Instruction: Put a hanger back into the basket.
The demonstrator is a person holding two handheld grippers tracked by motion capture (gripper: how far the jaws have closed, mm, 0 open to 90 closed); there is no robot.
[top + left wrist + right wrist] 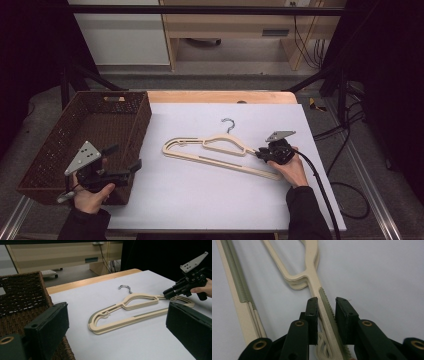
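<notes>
A stack of cream hangers (pixel 220 152) is seen lying flat on the white surface (pixel 200 200), with a metal hook (pixel 229 124) pointing towards the far edge. The stack lies near the middle of the surface, to the right of a brown woven basket (pixel 127 112) that stands at the left edge.

The right tongs (pixel 261 152) are held low at the right-hand end of the stack. In the right gripper view, one arm of the top hanger (pixel 322 300), with its grey ribbed strip, is seen running between the two black jaws. A narrow gap is visible between the strip and the right pad (pixel 344 317), so the tongs are placed around the arm without being pressed onto it; a firm grip is not shown.

The left tongs (pixel 125 160) are held over the near right corner of the basket, well apart from the hangers. Their jaws are spread wide and nothing is held between them.
</notes>
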